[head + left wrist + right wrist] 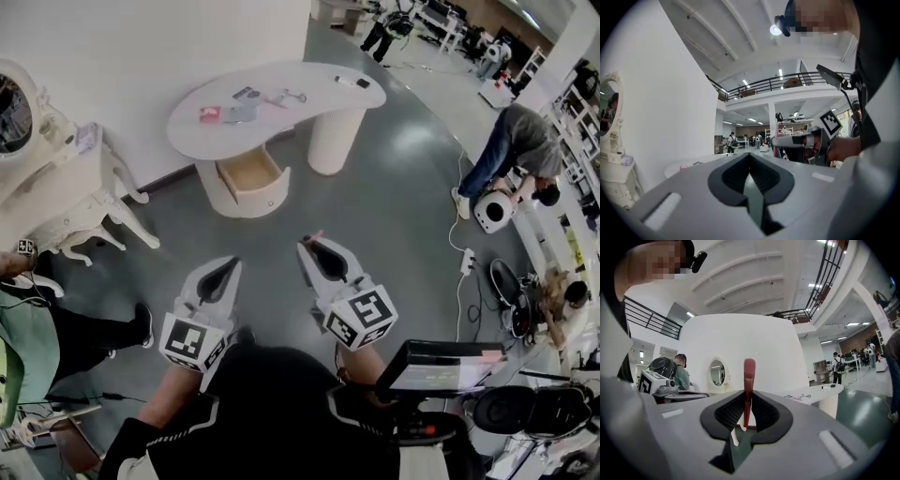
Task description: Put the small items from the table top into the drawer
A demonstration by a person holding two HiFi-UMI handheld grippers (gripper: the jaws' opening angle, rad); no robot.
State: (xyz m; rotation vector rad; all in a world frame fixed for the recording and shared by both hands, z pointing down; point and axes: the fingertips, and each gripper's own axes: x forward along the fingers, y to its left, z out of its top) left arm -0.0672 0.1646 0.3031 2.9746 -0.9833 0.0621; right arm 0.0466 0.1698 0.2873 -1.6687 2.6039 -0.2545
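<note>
A white kidney-shaped table (323, 101) stands far ahead, its wooden drawer (249, 173) pulled open below. On top lie a red item (208, 114), a grey card (242, 113), a dark card (246, 93), pinkish bits (281, 97) and a black item (354, 82). Both grippers are held well short of the table, over the floor. My right gripper (747, 401) is shut on a thin red stick (748, 378) that pokes up past the tips (314, 236). My left gripper (749, 161) is shut with nothing in it.
A white vanity with an oval mirror (52, 178) stands at the left by the wall. One person (75, 337) sits close at the left, and another (516, 150) crouches at the right among cables and gear. Grey floor (375, 206) lies between me and the table.
</note>
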